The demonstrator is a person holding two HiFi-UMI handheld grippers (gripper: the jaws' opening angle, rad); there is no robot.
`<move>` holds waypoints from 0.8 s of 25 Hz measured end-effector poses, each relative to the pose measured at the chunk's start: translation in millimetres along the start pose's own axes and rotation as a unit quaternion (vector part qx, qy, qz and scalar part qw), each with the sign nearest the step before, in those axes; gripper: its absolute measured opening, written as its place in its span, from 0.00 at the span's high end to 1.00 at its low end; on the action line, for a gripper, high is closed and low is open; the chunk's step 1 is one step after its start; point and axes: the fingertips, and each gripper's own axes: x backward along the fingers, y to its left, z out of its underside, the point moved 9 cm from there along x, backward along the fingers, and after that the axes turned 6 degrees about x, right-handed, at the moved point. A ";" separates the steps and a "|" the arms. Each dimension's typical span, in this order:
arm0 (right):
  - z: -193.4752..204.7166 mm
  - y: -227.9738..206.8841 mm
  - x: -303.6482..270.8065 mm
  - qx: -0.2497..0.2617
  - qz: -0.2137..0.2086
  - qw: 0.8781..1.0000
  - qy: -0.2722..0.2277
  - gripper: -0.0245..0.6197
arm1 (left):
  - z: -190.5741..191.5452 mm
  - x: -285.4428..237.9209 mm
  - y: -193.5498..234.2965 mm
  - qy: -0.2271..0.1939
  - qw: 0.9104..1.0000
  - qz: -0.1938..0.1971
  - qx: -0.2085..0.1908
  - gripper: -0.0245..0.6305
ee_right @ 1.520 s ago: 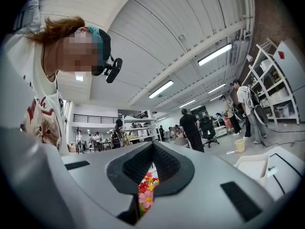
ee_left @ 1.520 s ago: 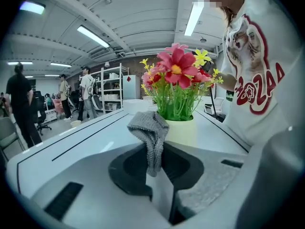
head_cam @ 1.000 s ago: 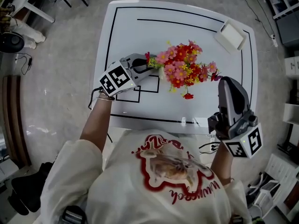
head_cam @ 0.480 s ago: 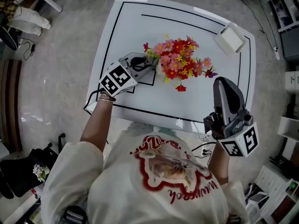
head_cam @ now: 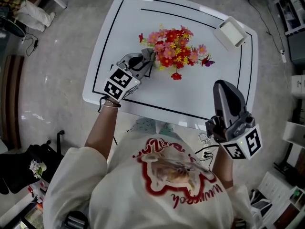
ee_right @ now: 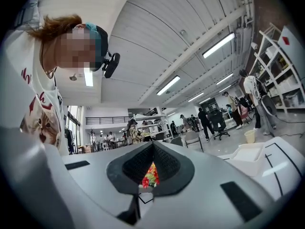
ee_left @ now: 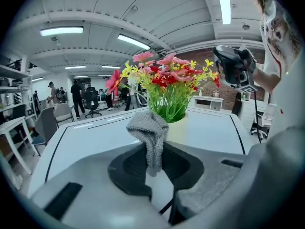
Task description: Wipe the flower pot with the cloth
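Clamped on the grey knitted cloth (ee_left: 150, 135), your left hand-held gripper (head_cam: 145, 61) has rolled beside the pale flower pot (ee_left: 183, 130): wiping looks under way. Your right hand-held gripper (head_cam: 224, 87) idles closed, empty.

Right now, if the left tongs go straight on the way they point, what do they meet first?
Likely the flower pot, just behind the cloth the left tongs hold, under the flowers. Depth is hard to judge.

Pale marbled floor (head_cam: 57, 56) surrounds the white table (head_cam: 190, 94); strip lights (ee_left: 62, 31) line a ribbed white ceiling (ee_left: 157, 8).
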 end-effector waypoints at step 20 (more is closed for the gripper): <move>4.6 8.4 24.4 -0.003 -0.021 1.000 0.010 0.96 | 4.2 1.1 -52.7 -0.056 0.991 -0.049 0.109 0.88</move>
